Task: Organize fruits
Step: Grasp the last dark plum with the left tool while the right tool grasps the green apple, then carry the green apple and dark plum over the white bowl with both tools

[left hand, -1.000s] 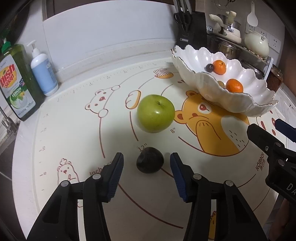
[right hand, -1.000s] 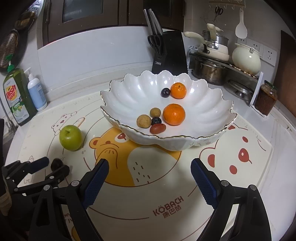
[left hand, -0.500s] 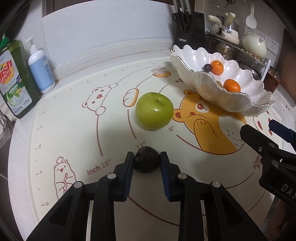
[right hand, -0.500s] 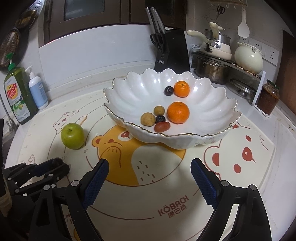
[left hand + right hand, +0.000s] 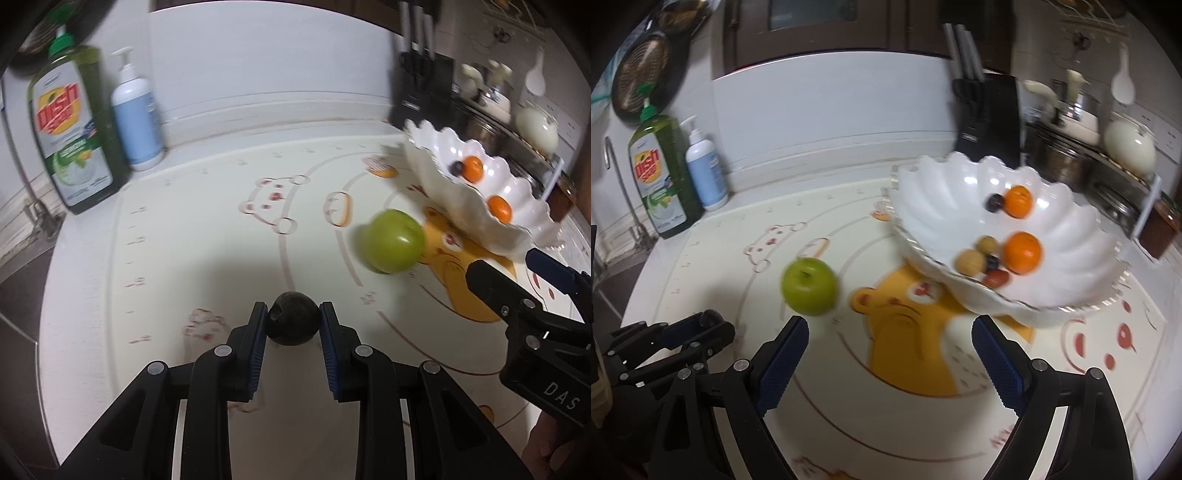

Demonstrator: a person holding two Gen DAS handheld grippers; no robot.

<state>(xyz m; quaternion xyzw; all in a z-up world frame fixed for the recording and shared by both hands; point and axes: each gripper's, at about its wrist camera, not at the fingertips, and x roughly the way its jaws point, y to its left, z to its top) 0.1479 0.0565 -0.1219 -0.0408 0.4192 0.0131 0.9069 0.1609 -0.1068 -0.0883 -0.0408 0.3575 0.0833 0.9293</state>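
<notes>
left gripper (image 5: 293, 325): fingers pinching the dark round fruit (image 5: 293, 324) from both sides, blue pads pressed on it, above the bear-print mat (image 5: 207, 236)
right gripper (image 5: 889, 360): fingers spread wide, nothing between them, over the orange bear on the mat
green apple (image 5: 809, 287): on the mat, just beyond the tip of the right gripper's left finger; ahead and to the right of the left fingers
white scalloped bowl (image 5: 942, 192): ahead and to the right of the right fingers, holding two oranges and several small dark, tan and reddish fruits
dish soap bottle (image 5: 72, 129): far left on the counter, beside a white pump bottle (image 5: 136, 122)
sharpness: both views blurred beyond the fingers
</notes>
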